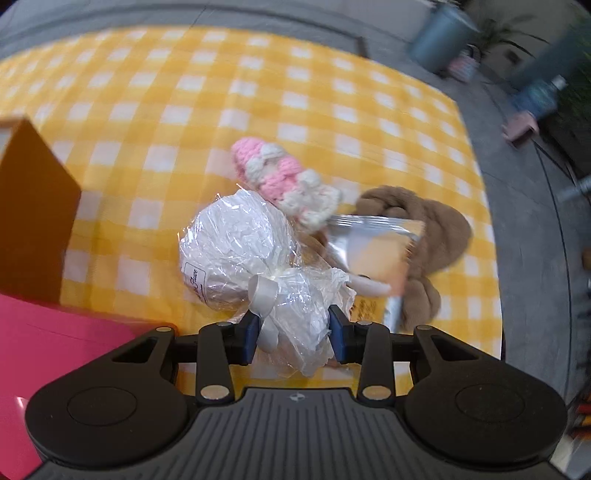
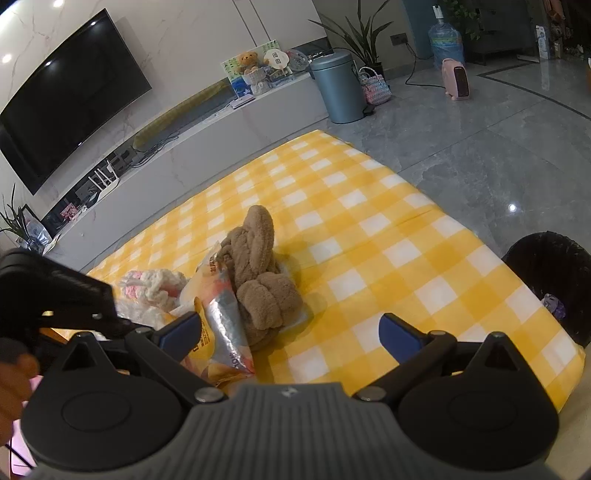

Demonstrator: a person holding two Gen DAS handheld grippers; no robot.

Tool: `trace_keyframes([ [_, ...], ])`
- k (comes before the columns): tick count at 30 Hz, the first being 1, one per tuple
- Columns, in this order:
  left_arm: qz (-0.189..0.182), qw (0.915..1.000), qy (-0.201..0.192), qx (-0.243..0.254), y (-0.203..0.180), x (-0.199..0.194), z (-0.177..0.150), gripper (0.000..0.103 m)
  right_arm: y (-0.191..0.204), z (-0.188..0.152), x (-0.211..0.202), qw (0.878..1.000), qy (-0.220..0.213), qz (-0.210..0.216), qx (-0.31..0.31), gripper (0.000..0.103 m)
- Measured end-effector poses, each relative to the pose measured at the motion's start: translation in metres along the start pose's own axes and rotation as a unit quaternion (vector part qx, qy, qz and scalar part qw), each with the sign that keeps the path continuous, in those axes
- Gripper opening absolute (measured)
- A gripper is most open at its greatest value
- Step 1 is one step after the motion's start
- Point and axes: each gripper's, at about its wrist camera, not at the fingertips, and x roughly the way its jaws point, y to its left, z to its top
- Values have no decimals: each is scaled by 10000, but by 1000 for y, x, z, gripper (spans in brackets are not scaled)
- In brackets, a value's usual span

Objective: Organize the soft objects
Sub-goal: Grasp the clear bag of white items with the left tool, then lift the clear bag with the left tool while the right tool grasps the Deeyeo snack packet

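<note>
This is the living room of a home. In the upper left of the right wrist view a large flat television [image 2: 66, 92] hangs on a marble-look wall above a long low white media shelf [image 2: 207, 129] with cables and small devices. At top centre a teddy bear [image 2: 248, 61] sits among keepsakes, next to a blue-grey pedal bin [image 2: 338, 86] and a tall houseplant [image 2: 364, 33]. In the upper right a water-cooler bottle [image 2: 445, 42] and a pink space heater [image 2: 459, 79] stand on a glossy grey tiled floor [image 2: 480, 155]. A yellow-and-white checked cloth [image 2: 369, 240] fills the middle.
</note>
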Motion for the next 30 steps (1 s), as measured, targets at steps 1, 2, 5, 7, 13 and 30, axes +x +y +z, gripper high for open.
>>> trace_keyframes([
  [1,-23,9998,-53,204,-3,-5,-2,43,0,0,0,10000,7,2,-2,100],
  [2,-47,9992,-110,390,-6,-10,-4,43,0,0,0,10000,10,6,-6,100],
  [5,-163,9962,-280,812,-10,-27,-14,43,-1,0,1,10000,29,26,-6,100],
  [7,-210,9938,-373,1030,-11,-36,-20,43,-1,0,1,10000,41,42,-2,100],
  [13,-210,9838,-678,1646,-15,-56,-39,43,1,-1,4,9998,120,144,-34,100],
  [30,253,9494,-1826,2544,-17,-77,-60,43,46,-21,17,9888,626,129,-1347,100],
])
